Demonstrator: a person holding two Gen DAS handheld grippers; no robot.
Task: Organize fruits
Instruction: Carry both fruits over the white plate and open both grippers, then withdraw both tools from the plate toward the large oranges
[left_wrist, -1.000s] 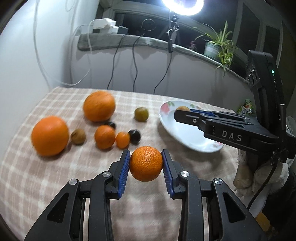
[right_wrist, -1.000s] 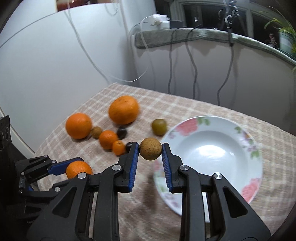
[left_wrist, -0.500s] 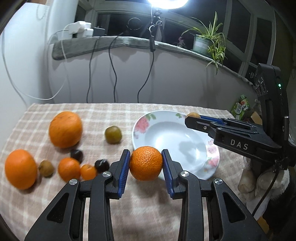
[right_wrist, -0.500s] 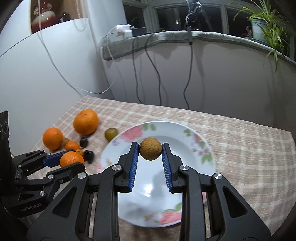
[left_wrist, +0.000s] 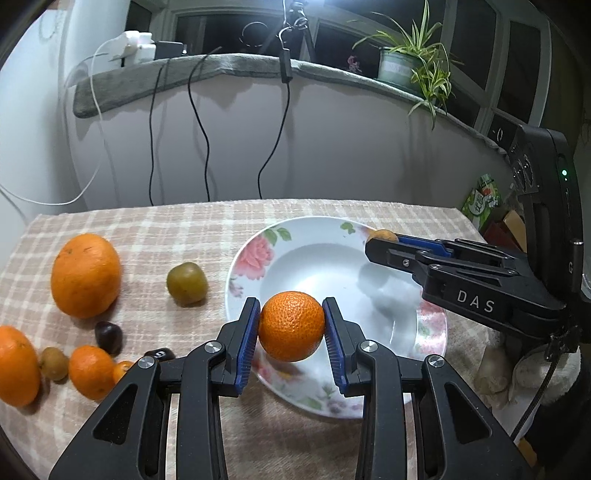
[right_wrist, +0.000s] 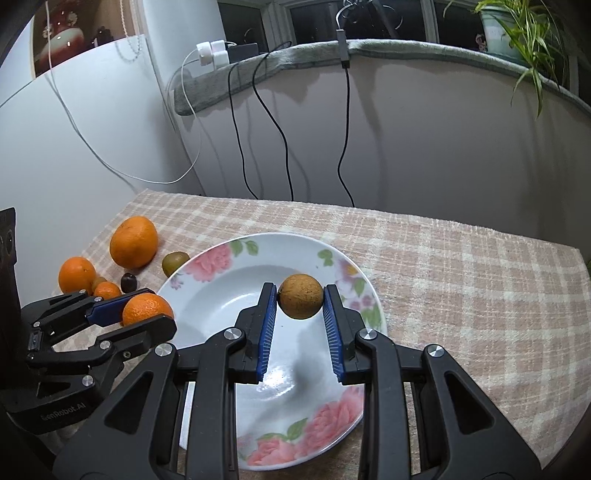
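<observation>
My left gripper (left_wrist: 291, 326) is shut on a small orange mandarin (left_wrist: 291, 325) and holds it above the near left rim of the white flowered plate (left_wrist: 251, 254). My right gripper (right_wrist: 300, 301) is shut on a small brown round fruit (right_wrist: 300, 301) and holds it above the plate (right_wrist: 221, 254). In the left wrist view the right gripper (left_wrist: 384, 240) reaches in from the right over the plate's far right rim. In the right wrist view the left gripper (right_wrist: 144, 310) with its mandarin (right_wrist: 147, 308) is at the plate's left edge.
Left of the plate on the checked cloth (left_wrist: 177, 229) lie two large oranges (left_wrist: 85, 275) (left_wrist: 16, 365), a green fruit (left_wrist: 186, 283), small mandarins (left_wrist: 90, 371), a brown fruit (left_wrist: 53, 363) and dark chestnuts (left_wrist: 108, 336). A wall with hanging cables (left_wrist: 199, 122) stands behind the table.
Both grippers have moved right from the loose fruit to above the plate, each still holding its fruit.
</observation>
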